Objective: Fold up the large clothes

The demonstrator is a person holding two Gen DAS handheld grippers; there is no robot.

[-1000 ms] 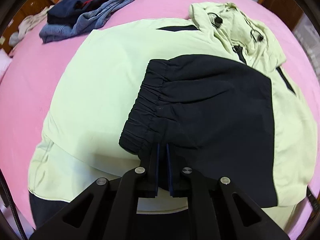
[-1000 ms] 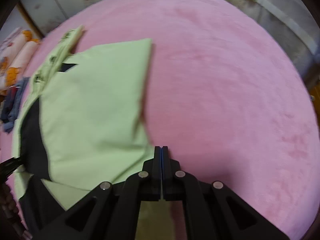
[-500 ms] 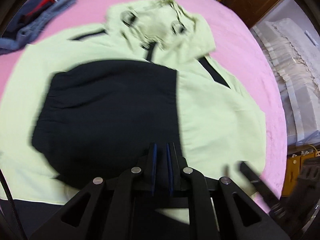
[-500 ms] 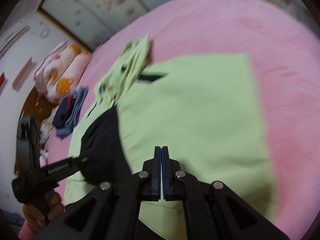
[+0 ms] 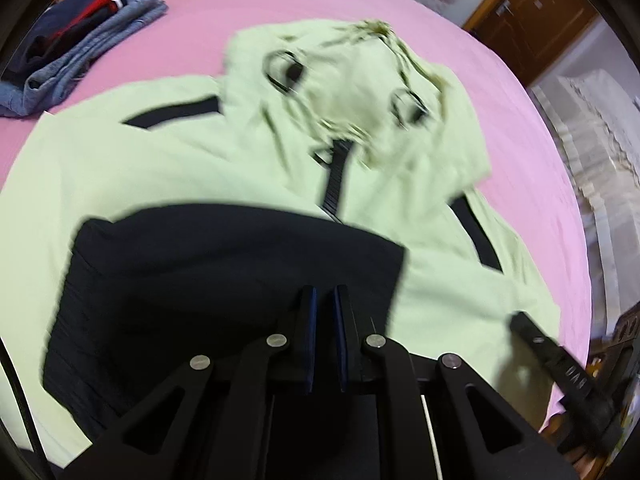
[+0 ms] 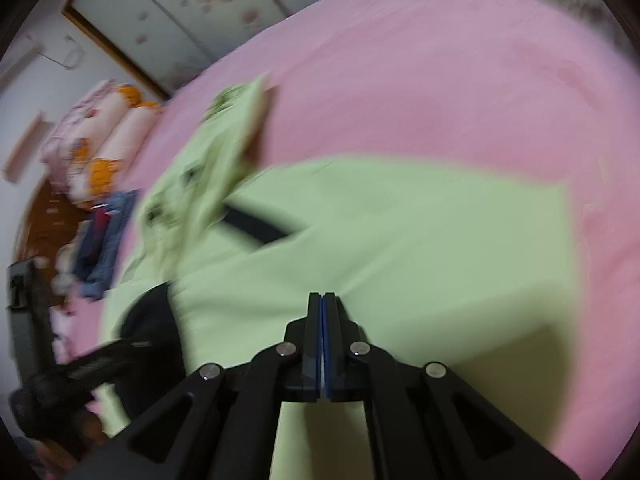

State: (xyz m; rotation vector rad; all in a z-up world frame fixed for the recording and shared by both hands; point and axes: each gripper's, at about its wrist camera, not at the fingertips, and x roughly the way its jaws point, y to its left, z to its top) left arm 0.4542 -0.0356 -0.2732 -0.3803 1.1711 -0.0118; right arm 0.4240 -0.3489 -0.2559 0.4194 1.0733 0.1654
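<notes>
Poised over the light green jacket [image 5: 168,168], spread flat on the pink bed cover [image 5: 320,12], hood [image 5: 352,92] far ahead of the left tongs [image 5: 325,304], black panel [image 5: 208,280] directly beneath them and off to their left. Left tongs drawn almost together, only a thin slit between the pads; impossible to tell whether any cloth sits in it. Right tongs [image 6: 321,300] pressed fully together on nothing, above the plain green flap [image 6: 420,240]. Likely trouble from here: snagging just the top layer and dragging the black panel askew, or pulling unevenly and skewing the fold, given loose layers on a soft cover. Seen from the left wrist only: zip, hood eyelets, folded pile [image 5: 80,40] far ahead-left, right tongs low at the right. Seen from the right wrist only: the flap's straight far edge, rolled bedding [image 6: 100,132] far ahead-left, left tongs low at the left.
</notes>
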